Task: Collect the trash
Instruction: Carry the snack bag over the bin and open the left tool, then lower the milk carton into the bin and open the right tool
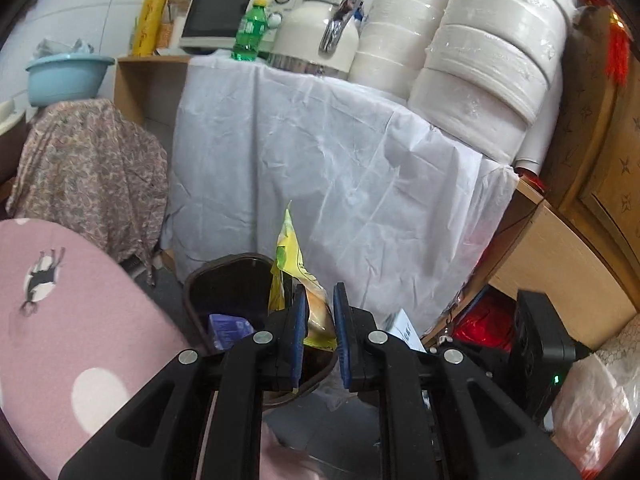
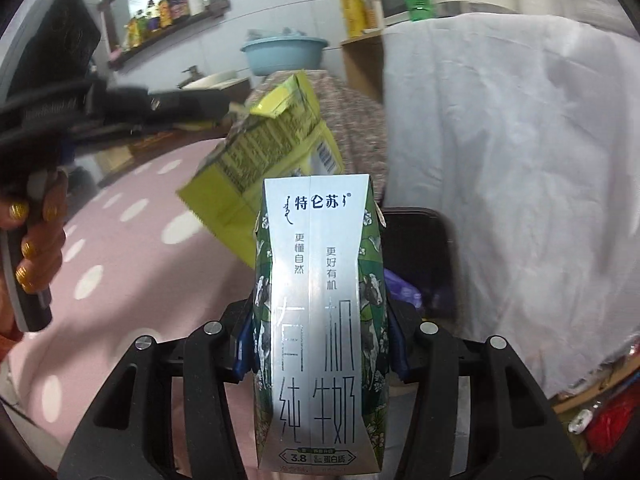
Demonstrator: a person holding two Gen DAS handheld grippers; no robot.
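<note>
Carried trash to the dark bin, left gripper clamped tight on a flattened yellow carton over its mouth, right gripper half-spread around a milk carton; judged next: release over the opening.

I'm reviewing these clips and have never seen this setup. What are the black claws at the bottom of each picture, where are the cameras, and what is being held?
No robot here: a person holds a two-finger gripper in each hand, each with a camera looking along its fingers. In the left view, the left gripper is shut on a flattened yellow carton, above a dark trash bin. In the right view, the right gripper clamps a milk carton; the person's hand and the yellow carton appear there too. A pink dotted cloth lies alongside.
</note>
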